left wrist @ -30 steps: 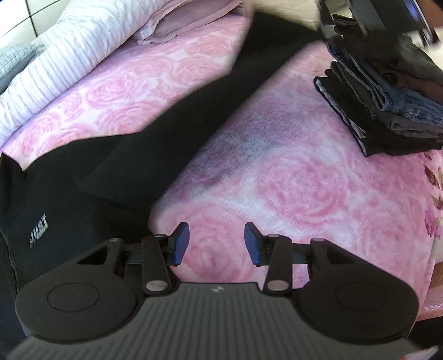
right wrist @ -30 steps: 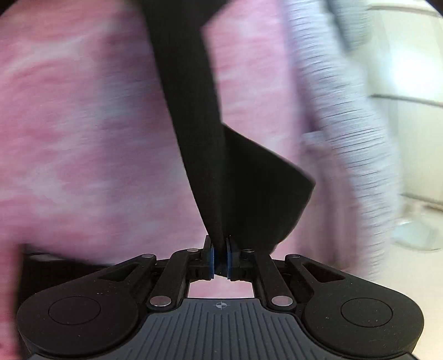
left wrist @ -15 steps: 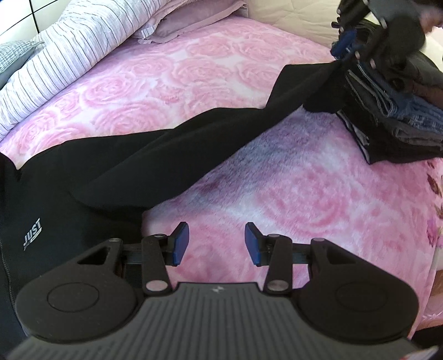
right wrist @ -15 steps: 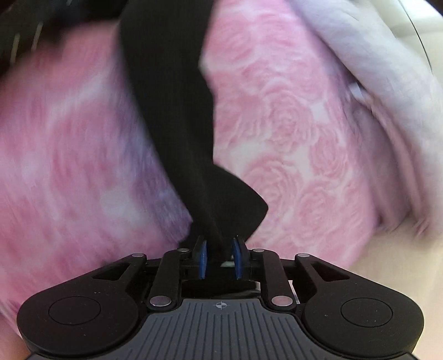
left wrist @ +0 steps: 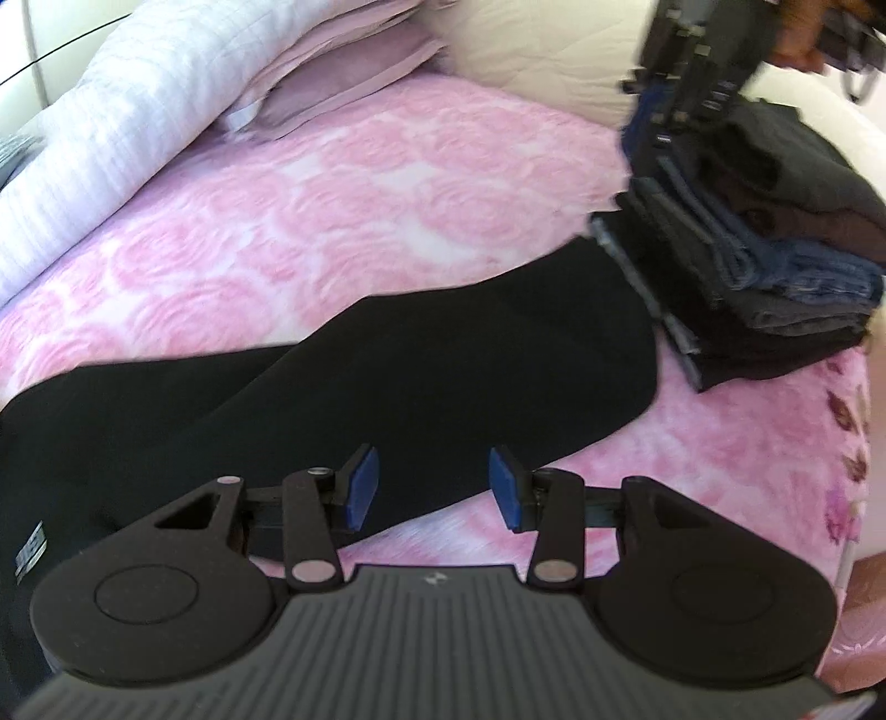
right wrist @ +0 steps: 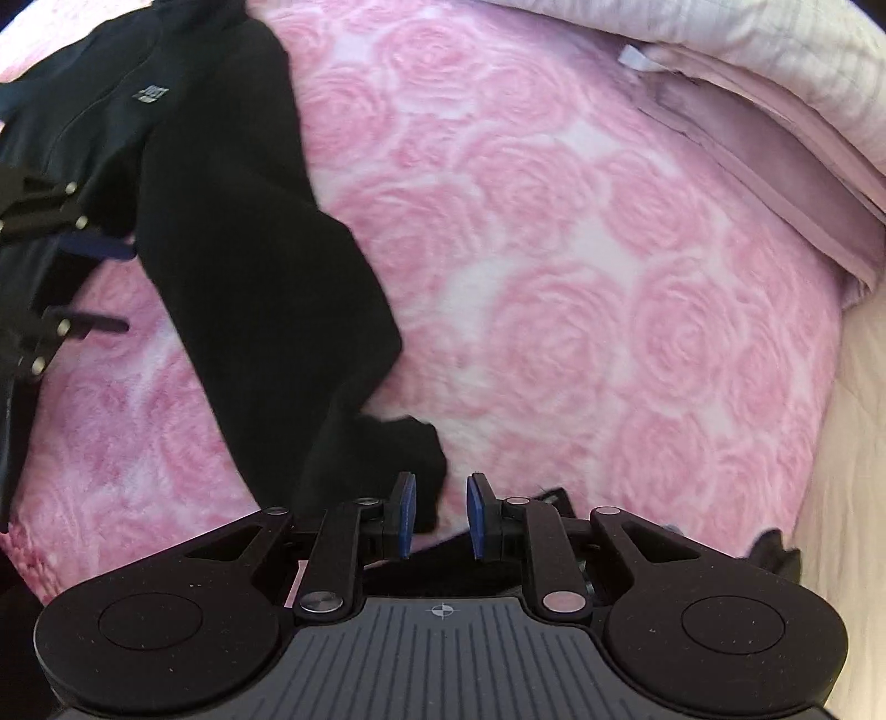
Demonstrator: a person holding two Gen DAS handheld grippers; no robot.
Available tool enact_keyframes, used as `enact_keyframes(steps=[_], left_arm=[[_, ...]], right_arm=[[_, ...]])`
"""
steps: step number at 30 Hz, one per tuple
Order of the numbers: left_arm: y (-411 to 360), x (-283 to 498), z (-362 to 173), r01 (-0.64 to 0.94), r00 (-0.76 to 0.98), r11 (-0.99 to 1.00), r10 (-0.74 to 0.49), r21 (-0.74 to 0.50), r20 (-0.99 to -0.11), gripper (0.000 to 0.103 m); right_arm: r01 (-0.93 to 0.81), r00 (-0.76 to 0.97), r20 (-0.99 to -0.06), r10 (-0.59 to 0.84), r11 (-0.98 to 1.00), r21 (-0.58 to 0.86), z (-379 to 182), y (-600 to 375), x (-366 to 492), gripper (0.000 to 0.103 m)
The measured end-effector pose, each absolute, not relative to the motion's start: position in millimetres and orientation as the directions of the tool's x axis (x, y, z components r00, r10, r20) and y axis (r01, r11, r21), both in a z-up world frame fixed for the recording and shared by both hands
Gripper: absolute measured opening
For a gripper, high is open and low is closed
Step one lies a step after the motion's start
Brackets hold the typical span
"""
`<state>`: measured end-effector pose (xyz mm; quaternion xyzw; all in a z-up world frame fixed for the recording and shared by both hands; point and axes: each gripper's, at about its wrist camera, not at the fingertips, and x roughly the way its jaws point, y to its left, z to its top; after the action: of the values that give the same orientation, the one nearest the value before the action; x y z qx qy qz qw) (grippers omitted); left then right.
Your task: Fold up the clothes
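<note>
The right claw [right wrist: 438, 515] has let go of the sleeve [right wrist: 266, 288], which now lies flat ahead of it; both claws, left [left wrist: 433, 487] included, gape empty.

your pink rose-patterned blanket [left wrist: 343, 183] filling the frame's middle, white quilted bedding [left wrist: 127, 105] bunched at your upper left, mauve pillows [left wrist: 343, 83] beside it at top centre, cream quilted headboard [left wrist: 531, 50] along the top
</note>
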<state>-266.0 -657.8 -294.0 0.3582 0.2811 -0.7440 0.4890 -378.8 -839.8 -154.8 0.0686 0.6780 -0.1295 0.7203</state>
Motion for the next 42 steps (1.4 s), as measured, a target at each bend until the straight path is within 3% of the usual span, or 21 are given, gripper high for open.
enact_keyframes(steps=[3, 9, 16, 22, 34, 42], left_arm=[[-659.1, -281.1, -299.3, 0.913, -0.314, -0.396, -0.534, -0.095, -0.785, 0.040], [-666.6, -324.7, -325.4, 0.897, -0.319, -0.437, -0.533, -0.068, -0.784, 0.040], [-672.5, -352.9, -338.9, 0.953, -0.183, -0.304, -0.539, -0.013, -0.822, 0.040], [-681.7, -373.5, -337.4, 0.982, -0.148, -0.182, -0.557, -0.054, -0.817, 0.040], [-730.3, -422.6, -348.1, 0.962, -0.262, -0.216, -0.554, -0.167, -0.790, 0.040], [-777.0, -428.2, -315.6, 0.936, -0.348, -0.270, -0.610, -0.226, -0.712, 0.040]], right_arm=[[0.268, 0.053, -0.995, -0.079, 0.961, -0.062, -150.4, -846.3, -380.7, 0.019], [-0.187, 0.006, -0.998, -0.057, 0.981, -0.057, -175.9, -845.5, -365.7, 0.019], [-0.466, -0.051, -0.986, 0.156, 0.870, 0.162, -235.2, -876.6, -355.2, 0.019], [-0.657, -0.100, -0.945, 0.310, 0.693, 0.297, -270.4, -869.5, -351.3, 0.019], [-0.525, -0.270, -0.853, 0.447, 0.674, 0.520, -296.5, -873.8, -349.7, 0.019], [-0.438, -0.202, -0.920, 0.336, 0.809, 0.392, -233.7, -899.1, -389.9, 0.019]])
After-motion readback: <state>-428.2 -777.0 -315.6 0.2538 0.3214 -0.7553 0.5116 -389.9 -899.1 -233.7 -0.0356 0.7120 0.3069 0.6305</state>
